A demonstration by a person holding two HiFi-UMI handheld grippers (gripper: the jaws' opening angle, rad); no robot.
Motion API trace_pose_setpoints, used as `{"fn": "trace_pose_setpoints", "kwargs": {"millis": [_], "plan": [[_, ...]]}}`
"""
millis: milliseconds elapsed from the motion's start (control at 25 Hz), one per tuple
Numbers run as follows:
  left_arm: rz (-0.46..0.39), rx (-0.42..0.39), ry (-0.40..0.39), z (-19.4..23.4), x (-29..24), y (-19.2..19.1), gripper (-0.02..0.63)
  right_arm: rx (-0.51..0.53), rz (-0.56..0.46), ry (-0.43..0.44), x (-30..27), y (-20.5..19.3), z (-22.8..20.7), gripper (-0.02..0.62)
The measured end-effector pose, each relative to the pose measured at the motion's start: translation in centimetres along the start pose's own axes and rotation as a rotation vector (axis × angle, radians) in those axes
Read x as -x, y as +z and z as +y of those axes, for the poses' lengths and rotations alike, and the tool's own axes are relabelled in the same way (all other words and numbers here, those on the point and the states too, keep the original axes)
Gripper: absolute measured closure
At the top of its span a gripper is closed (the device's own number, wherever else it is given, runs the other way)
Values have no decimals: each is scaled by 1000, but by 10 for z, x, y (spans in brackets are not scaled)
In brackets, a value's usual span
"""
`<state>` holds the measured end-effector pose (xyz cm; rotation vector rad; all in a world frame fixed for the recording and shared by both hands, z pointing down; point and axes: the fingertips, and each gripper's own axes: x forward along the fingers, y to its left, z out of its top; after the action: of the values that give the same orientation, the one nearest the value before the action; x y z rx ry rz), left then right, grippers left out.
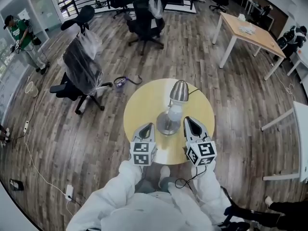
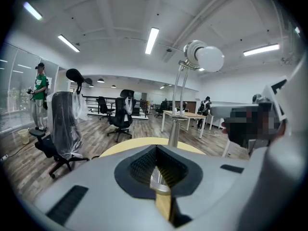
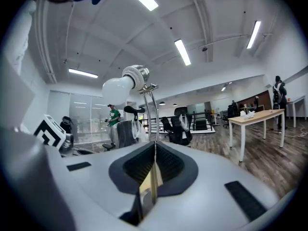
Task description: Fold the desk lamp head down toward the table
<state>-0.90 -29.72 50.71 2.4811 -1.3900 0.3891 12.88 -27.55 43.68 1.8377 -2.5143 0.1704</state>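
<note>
Legible text, brands, numbers: none; you had nothing to read in any view.
Signs: black-and-white square coded patterns, two faces showing on the left marker cube [image 1: 143, 153] of your left gripper [image 1: 149, 125], and two on the right marker cube [image 1: 202, 153] of your right gripper [image 1: 188, 120]. These were patterns, not lettering.

we've got a silver lamp head [image 1: 179, 91], white bulb [image 1: 174, 112], pale yellow desk [image 1: 139, 105]; grey left gripper [image 1: 149, 125] and right gripper [image 1: 190, 120] wearing black-and-white square markers; streaky grey-brown wood floor [image 1: 72, 138].
</note>
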Motion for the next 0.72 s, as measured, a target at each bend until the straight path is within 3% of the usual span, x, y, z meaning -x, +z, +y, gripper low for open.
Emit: {"fn": "trace_pose_setpoints", "kwargs": {"millis": [280,400,480,720], "plan": [[34,4,43,4,-50,3,604,33,-27,207,-36,16,-16,573],[44,5,52,9,-64,4,604,32,-18,268,-51,19,-17,479],[63,0,50,13,-70,-1,604,50,-13,296,-57,23,-16,479],[138,-2,-54,17,-101,-37,604,159,-21,464,-84,43,-2,473]]}}
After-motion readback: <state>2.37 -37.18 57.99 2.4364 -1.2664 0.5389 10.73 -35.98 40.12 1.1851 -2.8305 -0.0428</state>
